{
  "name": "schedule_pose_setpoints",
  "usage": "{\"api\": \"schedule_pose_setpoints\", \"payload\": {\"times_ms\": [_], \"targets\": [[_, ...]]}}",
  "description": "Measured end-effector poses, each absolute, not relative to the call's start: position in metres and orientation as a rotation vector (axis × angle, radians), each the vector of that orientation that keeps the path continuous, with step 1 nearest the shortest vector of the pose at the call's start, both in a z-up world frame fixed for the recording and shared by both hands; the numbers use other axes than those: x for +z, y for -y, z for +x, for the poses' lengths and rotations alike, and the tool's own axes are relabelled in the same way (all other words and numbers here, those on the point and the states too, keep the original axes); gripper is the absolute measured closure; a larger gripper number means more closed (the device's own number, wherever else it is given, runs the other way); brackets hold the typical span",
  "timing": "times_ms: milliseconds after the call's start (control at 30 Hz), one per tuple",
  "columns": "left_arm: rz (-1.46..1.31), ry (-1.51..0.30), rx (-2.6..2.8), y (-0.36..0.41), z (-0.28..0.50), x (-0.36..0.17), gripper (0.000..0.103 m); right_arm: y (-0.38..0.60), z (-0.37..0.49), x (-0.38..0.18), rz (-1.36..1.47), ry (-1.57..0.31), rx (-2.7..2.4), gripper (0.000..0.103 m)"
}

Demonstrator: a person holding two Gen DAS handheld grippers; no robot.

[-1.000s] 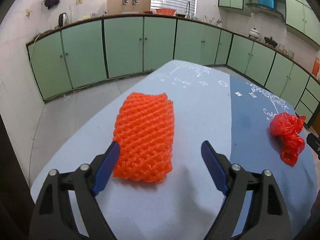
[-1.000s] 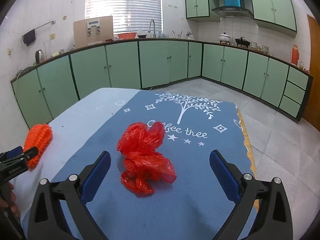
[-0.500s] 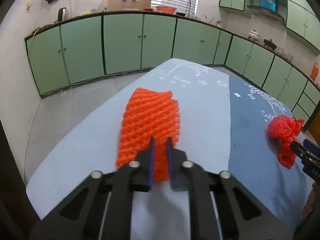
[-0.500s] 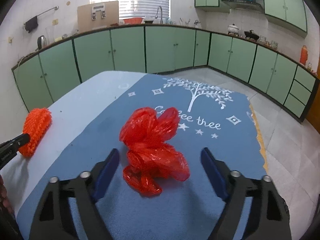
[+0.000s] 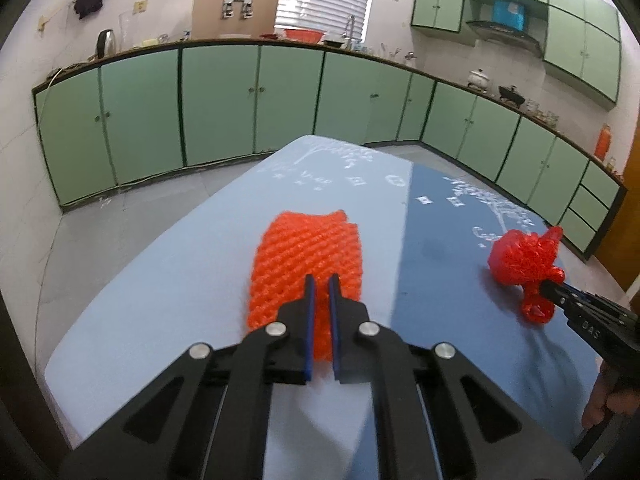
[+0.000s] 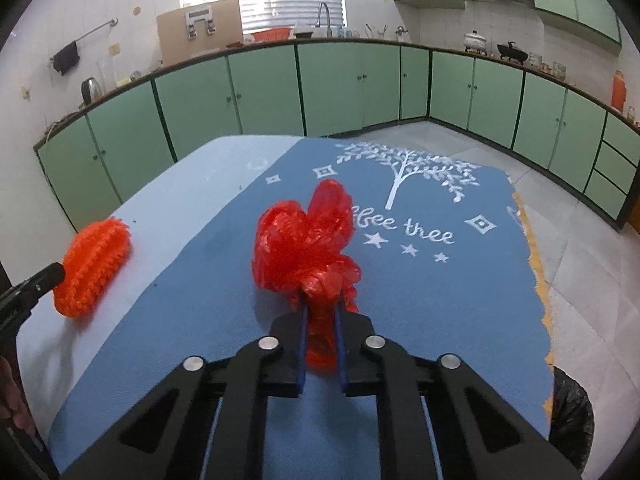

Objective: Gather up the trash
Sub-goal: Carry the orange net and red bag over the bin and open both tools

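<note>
2 pieces of trash lie on the table, each clamped by a gripper. At the centre of the left wrist view, the left gripper has its blue pads closed on the near end of the orange foam net, which lies flat on the pale blue half of the tablecloth. At the centre of the right wrist view, the right gripper pinches the near, twisted part of the crumpled red plastic bag, which sits on the darker blue half beside the white "tree" lettering and tree print. The 2 items are well apart, with bare cloth between them; nothing else rests on the cloth near either one. In the left wrist view the right gripper comes in from the right edge of the frame, its tip on the bag; in the right wrist view the left gripper's tip enters at the left edge against the net. The net lies near the table's left edge, the bag nearer the middle. The table's far edge drops to a grey tiled floor, open all the way to the green cabinets that run along the top of both frames. At the lower right of the right wrist view, a black-lined bin stands just past the table's right edge.
</note>
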State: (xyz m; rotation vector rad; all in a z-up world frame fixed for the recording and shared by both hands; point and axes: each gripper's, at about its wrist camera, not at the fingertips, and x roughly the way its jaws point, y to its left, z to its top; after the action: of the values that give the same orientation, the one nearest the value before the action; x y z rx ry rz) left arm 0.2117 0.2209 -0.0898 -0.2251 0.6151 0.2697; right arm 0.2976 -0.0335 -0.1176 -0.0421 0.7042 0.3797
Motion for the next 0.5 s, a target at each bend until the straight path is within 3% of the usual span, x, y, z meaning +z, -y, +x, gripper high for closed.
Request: {"api": "schedule_pose_setpoints", "payload": {"times_ms": [500], "targets": [[-0.186,-0.555,0.098,-0.127,0.21,-0.061,0.098,0.11,0.258,-0.074,0.01,-0.621,0.303,0.093]]}}
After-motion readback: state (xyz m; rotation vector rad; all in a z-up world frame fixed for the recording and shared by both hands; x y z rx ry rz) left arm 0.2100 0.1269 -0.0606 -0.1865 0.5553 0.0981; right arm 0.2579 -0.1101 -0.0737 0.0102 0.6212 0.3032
